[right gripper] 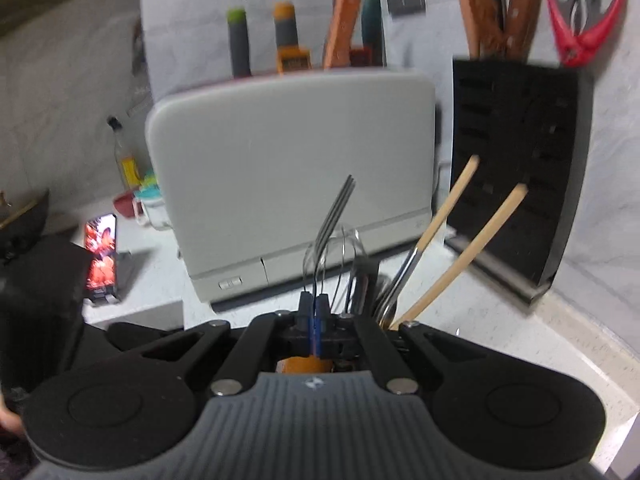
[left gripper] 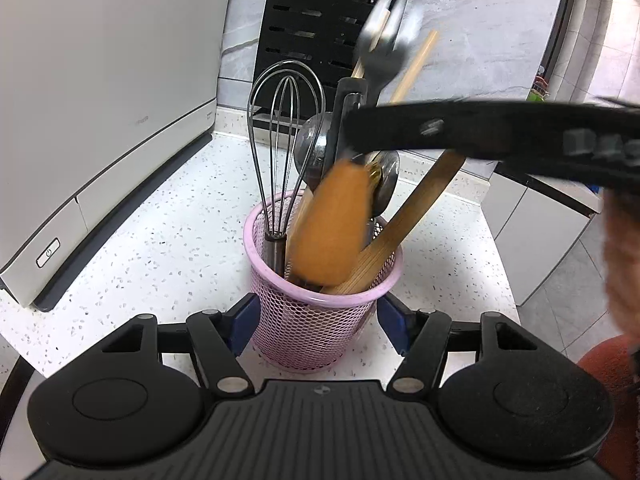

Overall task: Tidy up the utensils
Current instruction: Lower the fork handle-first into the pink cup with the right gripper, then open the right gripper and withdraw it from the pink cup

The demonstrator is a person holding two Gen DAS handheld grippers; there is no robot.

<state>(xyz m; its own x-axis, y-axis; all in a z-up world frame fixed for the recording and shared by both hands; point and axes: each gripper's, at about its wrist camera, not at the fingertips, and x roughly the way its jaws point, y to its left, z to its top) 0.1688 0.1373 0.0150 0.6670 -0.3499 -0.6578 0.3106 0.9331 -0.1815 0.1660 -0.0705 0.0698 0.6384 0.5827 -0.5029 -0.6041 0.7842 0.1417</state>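
Left wrist view: left tool (left gripper: 316,322) clamped on the pink mesh utensil holder (left gripper: 320,316), blue pads pressed against both its sides, near the desk's (left gripper: 160,248) front edge. Inside the holder: wire whisk (left gripper: 282,120), steel ladle (left gripper: 314,148), wooden spatula (left gripper: 416,216), chopsticks (left gripper: 414,68). Right tool (left gripper: 352,108) reached in from the right above the holder, blurred. Right wrist view: right tool (right gripper: 315,308) pressed together on a fork (right gripper: 334,216), tines up, orange handle (right gripper: 304,365) below the pads. Beyond, a grey appliance (right gripper: 288,184) and black knife block (right gripper: 520,176) along the back edge.
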